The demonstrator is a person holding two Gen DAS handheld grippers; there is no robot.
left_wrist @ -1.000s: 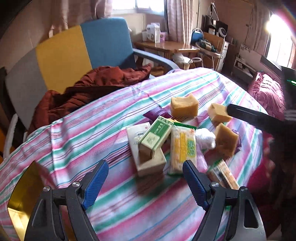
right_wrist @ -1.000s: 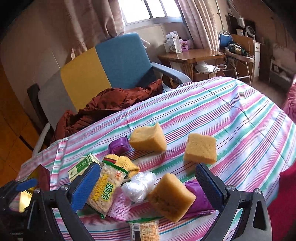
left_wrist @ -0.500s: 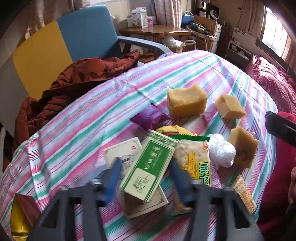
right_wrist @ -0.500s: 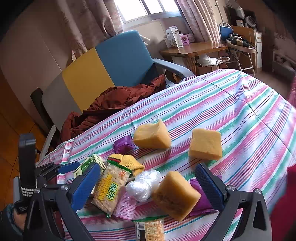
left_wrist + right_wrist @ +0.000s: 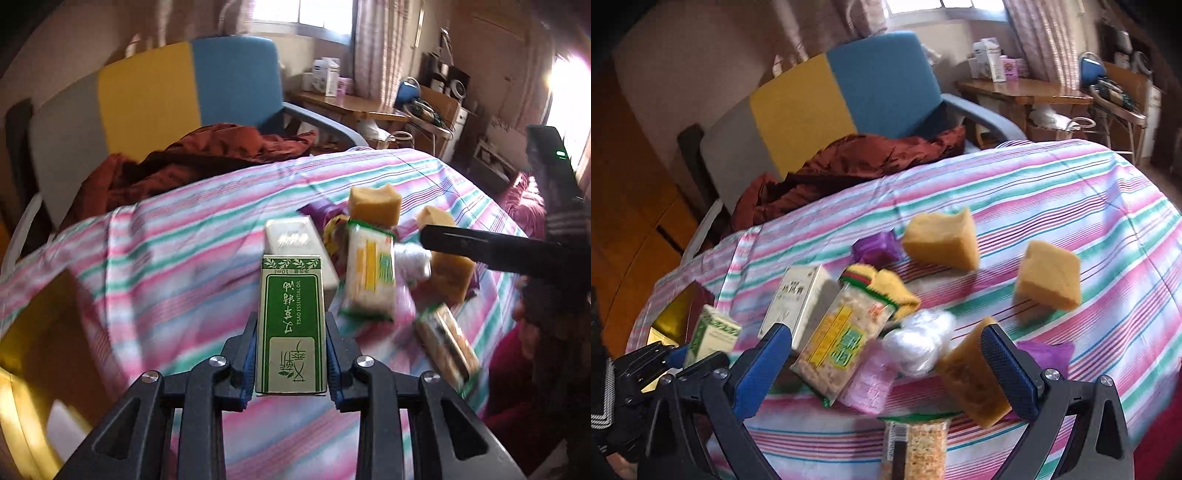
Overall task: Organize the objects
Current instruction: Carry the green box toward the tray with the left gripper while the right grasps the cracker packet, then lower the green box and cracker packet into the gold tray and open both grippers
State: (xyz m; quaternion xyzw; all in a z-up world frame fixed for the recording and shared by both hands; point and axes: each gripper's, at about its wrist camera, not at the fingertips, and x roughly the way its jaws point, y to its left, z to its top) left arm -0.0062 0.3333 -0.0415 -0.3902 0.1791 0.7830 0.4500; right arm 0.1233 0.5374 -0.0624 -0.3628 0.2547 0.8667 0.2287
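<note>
Green essential-oil box (image 5: 291,325) clamped in the left gripper (image 5: 291,363), low centre of the left wrist view.

Both blue pads (image 5: 248,363) press the box's long sides, its far end pointing at the clutter on the striped tablecloth (image 5: 177,266). Just beyond lie a white box (image 5: 291,236) and a cracker packet (image 5: 369,280), with 3 yellow sponges (image 5: 942,240) toward the upper right. The right gripper (image 5: 886,363) hangs over this pile, fingers wide apart, gripping nothing. A red jacket (image 5: 857,158) lies on the chair (image 5: 879,85) behind.
</note>
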